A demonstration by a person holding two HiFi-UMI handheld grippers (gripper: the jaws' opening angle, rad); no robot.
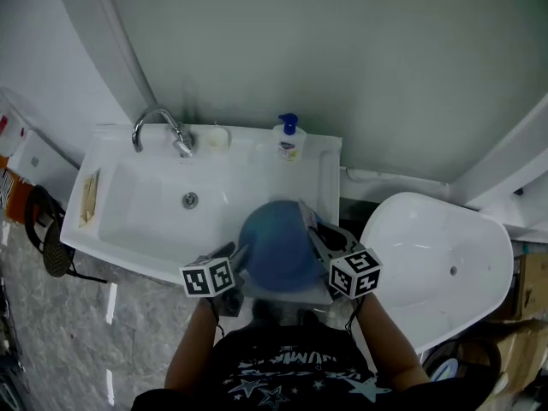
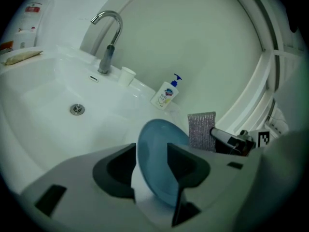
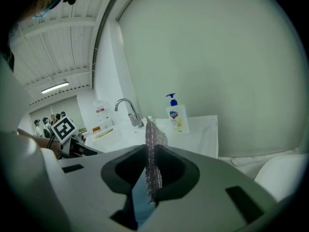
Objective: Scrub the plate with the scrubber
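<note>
Two tools are ready, so the scrubbing looks about to begin. Your left gripper (image 2: 150, 151) has its jaws well apart, with the rim of the round blue plate (image 2: 161, 153) between them over the front edge of the white ceramic sink (image 1: 137, 195); no pad seems to press. Your right gripper (image 3: 152, 151) pinches the silver mesh scrubber (image 3: 153, 158) tight. Next, I judge, clamp the plate firmly, then lay the scrubber on its face.

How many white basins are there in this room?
2: the white rectangular sink at left in the head view, and the white oval basin beside it on the right. More may be out of view.
</note>
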